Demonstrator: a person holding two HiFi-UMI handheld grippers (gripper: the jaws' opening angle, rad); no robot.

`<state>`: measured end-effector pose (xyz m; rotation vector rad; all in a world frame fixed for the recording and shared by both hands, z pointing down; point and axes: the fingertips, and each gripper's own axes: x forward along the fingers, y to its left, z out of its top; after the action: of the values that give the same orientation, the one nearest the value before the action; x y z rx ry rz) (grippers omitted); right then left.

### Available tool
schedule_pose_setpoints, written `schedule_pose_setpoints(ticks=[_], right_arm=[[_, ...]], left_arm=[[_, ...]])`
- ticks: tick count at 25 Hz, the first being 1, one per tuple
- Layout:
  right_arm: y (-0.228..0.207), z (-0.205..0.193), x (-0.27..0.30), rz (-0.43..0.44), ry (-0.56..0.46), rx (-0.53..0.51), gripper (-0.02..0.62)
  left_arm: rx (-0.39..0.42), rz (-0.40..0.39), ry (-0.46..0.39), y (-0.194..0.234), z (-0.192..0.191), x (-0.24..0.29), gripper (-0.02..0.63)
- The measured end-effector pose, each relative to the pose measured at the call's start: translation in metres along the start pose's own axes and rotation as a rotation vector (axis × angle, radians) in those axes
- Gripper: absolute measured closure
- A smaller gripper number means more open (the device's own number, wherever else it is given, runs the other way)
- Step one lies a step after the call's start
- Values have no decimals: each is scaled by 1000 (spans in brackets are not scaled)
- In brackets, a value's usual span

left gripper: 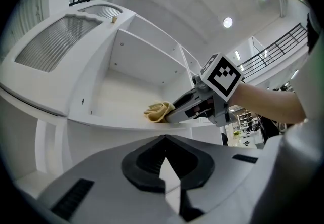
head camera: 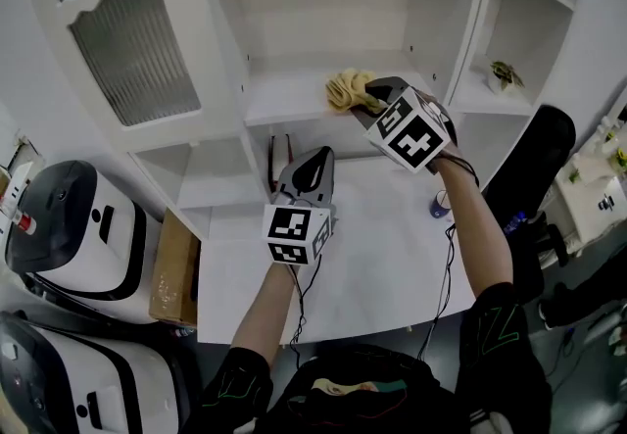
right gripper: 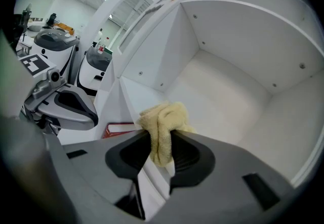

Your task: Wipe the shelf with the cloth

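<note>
**Firmly pinched: cloth sits on the shelf's front part in the right gripper**

The yellow cloth (right gripper: 162,127) is bunched into a soft wad. It rests on the white shelf (head camera: 284,104), towards the front edge and right of the middle of the compartment. A fold of it runs down between the two jaws of the right gripper (head camera: 367,94), which are clamped on that fold. The rest of the wad bulges out beyond the jaw tips and lies on the shelf board. In the head view the cloth sits just left of the gripper's tips and touches them, and the gripper reaches in from the right, angled across the shelf's front edge. The left gripper view shows the same from below: the wad at the shelf's lip, with the right gripper's tips against it.

The left gripper (head camera: 318,156) hangs lower and nearer the person, in front of the compartment under the shelf and well apart from the cloth. Its jaws are drawn together with nothing between them, and they point up towards the shelf.

A red object (head camera: 286,150), too small to identify, leans in the compartment beneath the shelf, just left of the left gripper's tips. Under both arms lies a white tabletop (head camera: 392,256). A cabinet door (head camera: 127,50) with ribbed glass stands open at the upper left. A small plant (head camera: 506,74) sits in the side compartment to the right. Two white machines (head camera: 69,226) stand at the far left, below table level.
</note>
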<state>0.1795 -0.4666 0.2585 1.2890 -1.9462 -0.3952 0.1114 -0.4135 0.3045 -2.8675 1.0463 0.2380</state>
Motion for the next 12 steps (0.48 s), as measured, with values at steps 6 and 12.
schedule_pose_setpoints(ticks=[6,12], right_arm=[[-29,-38,-20,-66,39,77,477],[-56,-74,-41,-136,58,197,477]], left_arm=[[-17,-53,12,-28,-8,15,607],[-26,-97,17,-55,-11,25,607]])
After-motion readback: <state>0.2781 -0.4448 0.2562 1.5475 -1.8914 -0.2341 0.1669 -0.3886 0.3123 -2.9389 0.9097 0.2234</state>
